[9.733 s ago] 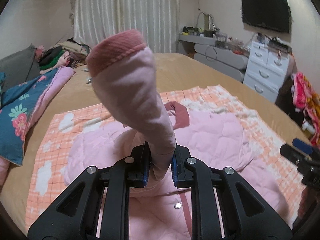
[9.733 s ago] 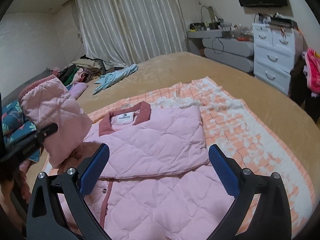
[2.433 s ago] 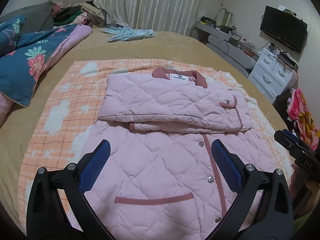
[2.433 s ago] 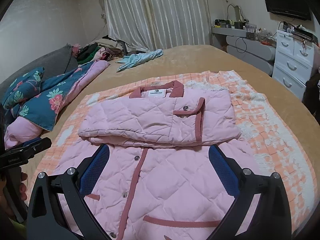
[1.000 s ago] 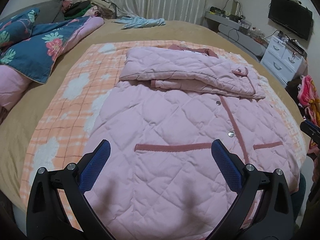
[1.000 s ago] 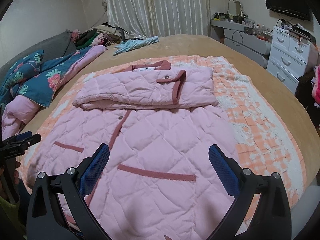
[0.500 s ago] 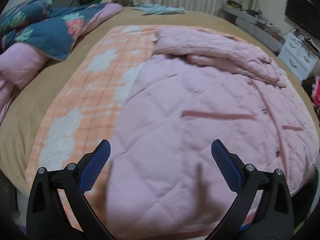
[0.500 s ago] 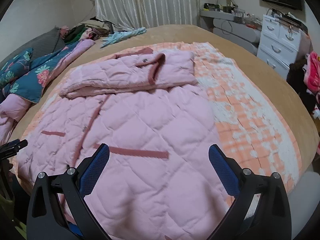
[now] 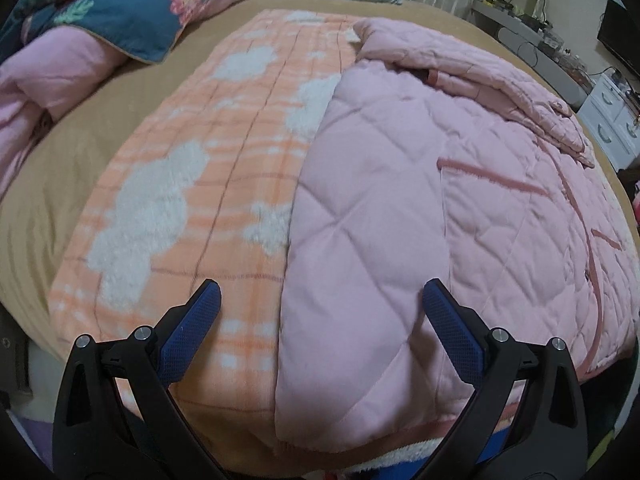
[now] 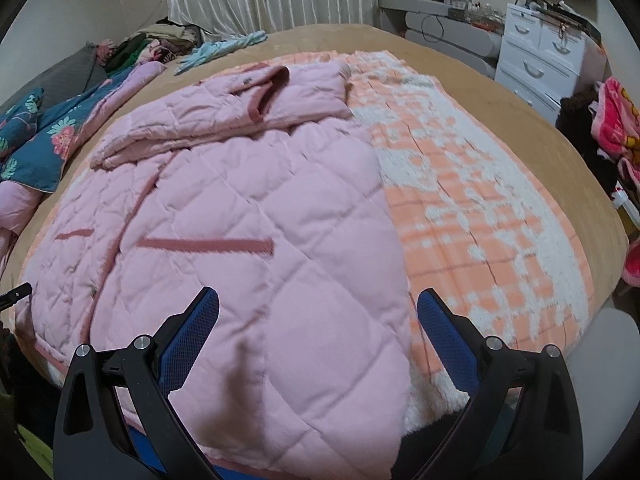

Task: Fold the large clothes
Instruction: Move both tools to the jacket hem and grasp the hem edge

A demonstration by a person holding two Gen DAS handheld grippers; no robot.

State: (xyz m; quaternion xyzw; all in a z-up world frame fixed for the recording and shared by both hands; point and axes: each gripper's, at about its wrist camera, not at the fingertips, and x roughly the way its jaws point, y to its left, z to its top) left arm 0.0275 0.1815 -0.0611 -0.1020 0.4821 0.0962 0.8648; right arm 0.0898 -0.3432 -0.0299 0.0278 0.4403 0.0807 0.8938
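A pink quilted coat with darker pink trim lies flat on an orange-and-white checked blanket on the bed. Its sleeves are folded across the chest at the far end. My left gripper is open, low over the coat's near left hem corner, with the coat's side edge between its fingers. My right gripper is open over the near right hem corner. Neither holds anything.
A blue floral quilt with pink lining lies at the left. A heap of clothes and a light blue garment lie at the far end. White drawers and a red towel stand to the right.
Both grippers have dropped lower and moved toward the coat's near hem corners, left one to the left edge, right one to the right edge. The coat has not moved.
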